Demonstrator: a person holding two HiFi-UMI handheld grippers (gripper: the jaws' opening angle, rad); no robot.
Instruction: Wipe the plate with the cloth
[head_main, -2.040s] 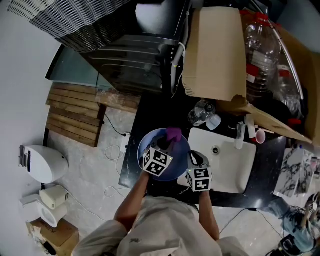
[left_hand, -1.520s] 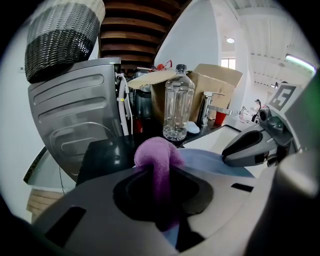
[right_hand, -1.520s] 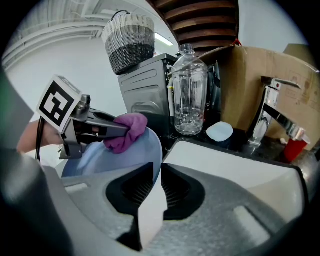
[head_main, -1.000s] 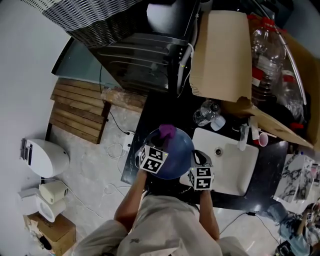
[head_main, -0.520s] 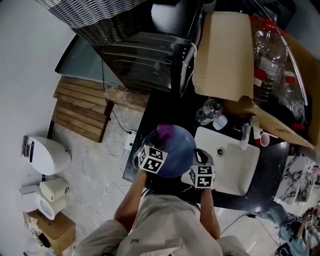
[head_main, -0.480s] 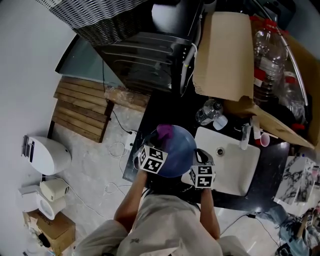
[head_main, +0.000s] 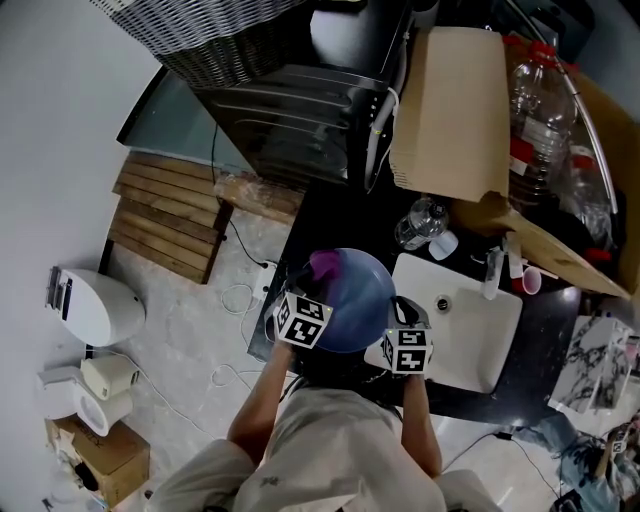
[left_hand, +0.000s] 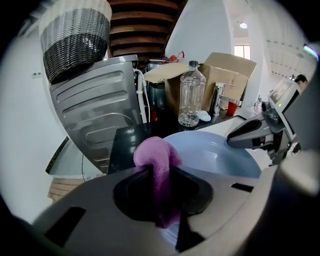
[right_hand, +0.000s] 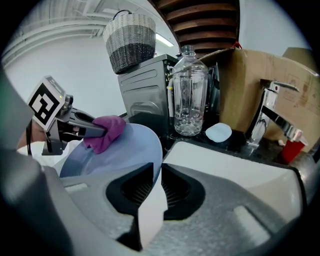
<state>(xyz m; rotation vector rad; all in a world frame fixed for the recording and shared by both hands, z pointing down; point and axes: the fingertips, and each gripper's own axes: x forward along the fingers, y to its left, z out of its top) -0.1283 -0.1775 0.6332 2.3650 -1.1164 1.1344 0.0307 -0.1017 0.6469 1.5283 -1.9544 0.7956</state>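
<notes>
A pale blue plate (head_main: 352, 298) is held tilted over the black counter, left of the white sink (head_main: 470, 330). My right gripper (head_main: 392, 322) is shut on the plate's right rim (right_hand: 152, 172). My left gripper (head_main: 318, 288) is shut on a purple cloth (head_main: 322, 265), which rests against the plate's far left part. In the left gripper view the cloth (left_hand: 157, 160) bulges out above the jaws over the plate (left_hand: 215, 152). The right gripper view shows the cloth (right_hand: 105, 132) pressed on the plate's face (right_hand: 117, 152).
A clear plastic bottle (head_main: 415, 224) and a small white cap (head_main: 443, 245) lie behind the plate. The tap (head_main: 490, 270) and a red cup (head_main: 526, 281) stand by the sink. A cardboard box (head_main: 445, 110) and a dark metal appliance (head_main: 285, 120) sit behind.
The cloth has slid from the plate's far middle toward its far left edge. The right gripper keeps its hold on the rim.
</notes>
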